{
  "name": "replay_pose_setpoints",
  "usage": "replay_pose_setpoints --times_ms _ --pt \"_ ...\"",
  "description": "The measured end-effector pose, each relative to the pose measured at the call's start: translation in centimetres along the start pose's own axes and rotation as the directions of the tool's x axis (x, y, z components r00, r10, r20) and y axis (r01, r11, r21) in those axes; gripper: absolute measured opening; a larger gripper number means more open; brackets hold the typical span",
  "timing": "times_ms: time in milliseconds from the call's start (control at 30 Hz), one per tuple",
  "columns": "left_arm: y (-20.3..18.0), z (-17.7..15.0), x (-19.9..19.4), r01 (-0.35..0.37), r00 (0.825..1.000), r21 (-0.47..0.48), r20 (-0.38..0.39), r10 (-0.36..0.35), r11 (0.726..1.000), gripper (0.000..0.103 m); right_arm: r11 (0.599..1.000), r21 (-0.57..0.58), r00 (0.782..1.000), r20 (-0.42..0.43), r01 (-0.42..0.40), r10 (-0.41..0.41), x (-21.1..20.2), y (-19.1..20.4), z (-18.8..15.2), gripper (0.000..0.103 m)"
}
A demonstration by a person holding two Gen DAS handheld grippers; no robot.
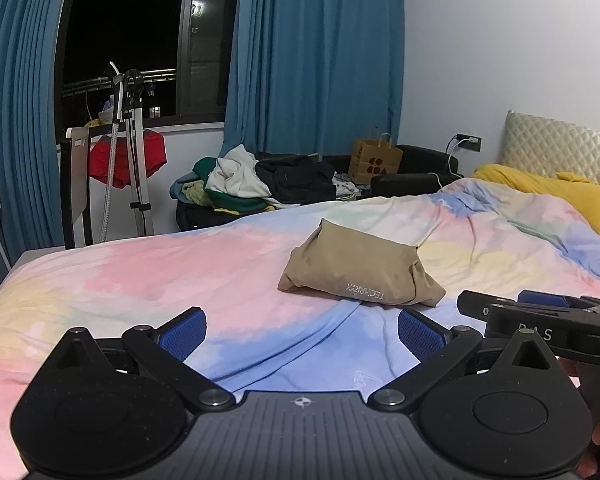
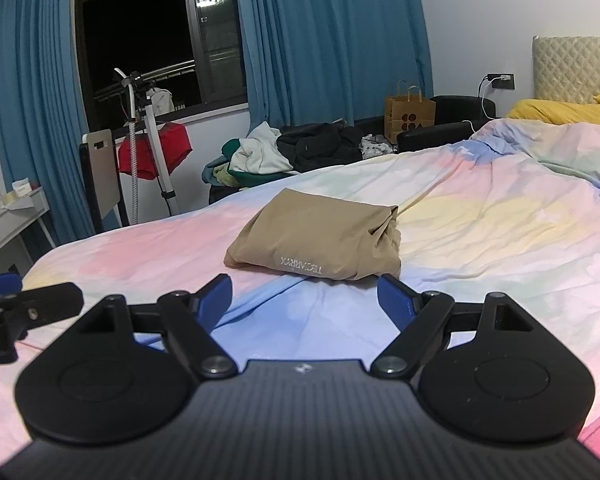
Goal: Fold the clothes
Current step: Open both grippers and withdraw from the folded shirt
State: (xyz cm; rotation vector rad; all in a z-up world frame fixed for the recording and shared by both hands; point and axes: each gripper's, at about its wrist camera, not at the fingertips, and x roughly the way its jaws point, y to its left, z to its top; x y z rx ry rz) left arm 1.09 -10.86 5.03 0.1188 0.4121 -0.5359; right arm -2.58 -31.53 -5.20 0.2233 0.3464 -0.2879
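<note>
Jaws of the left gripper [image 1: 302, 330] stood wide apart, holding nothing; the folded tan garment [image 1: 358, 270] lay ahead, slightly right, on the pastel duvet [image 1: 160, 272], bare bedding to its left.

From the right wrist, the right gripper [image 2: 305, 300] gaped empty just short of the garment's [image 2: 316, 236] near edge, open duvet [image 2: 500, 240] rightward.

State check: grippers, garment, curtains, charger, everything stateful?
left gripper: open, empty
right gripper: open, empty
tan garment: folded, on bed
curtains: drawn apart
charger: plugged in
clothes pile: unfolded
</note>
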Motion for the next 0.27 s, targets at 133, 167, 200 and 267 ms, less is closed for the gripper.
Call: replay_pose_setpoints --times_ms 133,167,200,267 --pt "-0.08 -0.09 -0.05 -0.007 1.000 0.005 -0.004 0.007 1.000 0.103 1.000 -0.010 1.000 0.003 0.011 -0.011 -0.05 0.16 -0.04 0.081" --pt "-0.02 -0.13 -0.05 -0.007 1.000 0.002 -0.004 0.007 1.000 0.103 1.000 -0.012 1.000 0.004 0.013 -0.013 -0.06 0.19 -0.05 0.081" --pt "0.05 -0.15 -0.05 -0.008 1.000 0.000 -0.005 0.008 1.000 0.103 1.000 -0.015 1.000 0.005 0.016 -0.016 -0.08 0.23 -0.06 0.081" --pt "0.23 -0.16 -0.02 -0.006 1.000 -0.005 -0.006 0.006 1.000 0.103 1.000 -0.020 1.000 0.007 0.021 -0.021 -0.10 0.31 -0.08 0.081"
